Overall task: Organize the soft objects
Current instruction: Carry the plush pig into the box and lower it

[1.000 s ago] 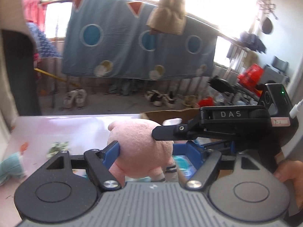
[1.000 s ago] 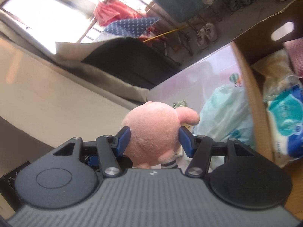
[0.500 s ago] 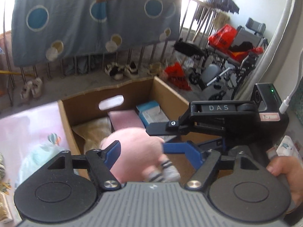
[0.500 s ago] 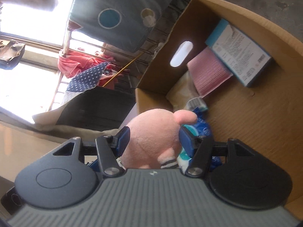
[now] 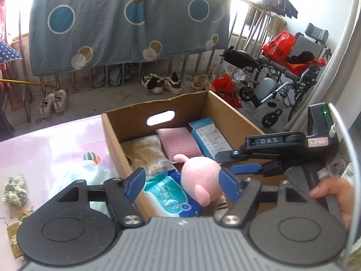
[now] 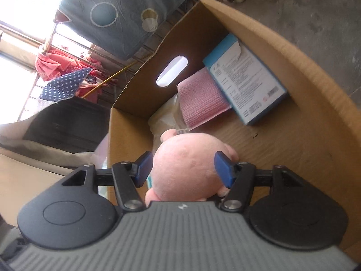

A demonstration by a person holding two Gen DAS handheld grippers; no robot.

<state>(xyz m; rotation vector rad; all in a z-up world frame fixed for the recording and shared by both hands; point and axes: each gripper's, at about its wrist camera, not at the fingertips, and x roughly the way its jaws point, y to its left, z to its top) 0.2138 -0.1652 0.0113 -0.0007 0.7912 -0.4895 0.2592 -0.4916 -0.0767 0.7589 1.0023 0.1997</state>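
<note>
A pink plush toy [image 5: 199, 176] lies inside the cardboard box [image 5: 117, 133], on a blue wet-wipes pack [image 5: 169, 194]. My left gripper [image 5: 181, 181] is open, its blue pads well apart, with the toy near the right pad. My right gripper [image 6: 183, 169] is open around the toy [image 6: 187, 167]; its pads stand beside the toy with small gaps. The right gripper's body also shows in the left wrist view [image 5: 279, 149].
The box also holds a pink textured pad [image 5: 178, 140], a blue-and-white carton [image 5: 209, 135] and a beige bag [image 5: 144, 151]. A pale green plastic bag [image 5: 76, 176] and a small green bundle [image 5: 14, 189] lie on the pink table. A wheelchair [image 5: 282, 76] stands beyond.
Both grippers carried the toy from above the table into the box. Both sets of jaws have opened wider and the toy now rests on the wipes pack.
</note>
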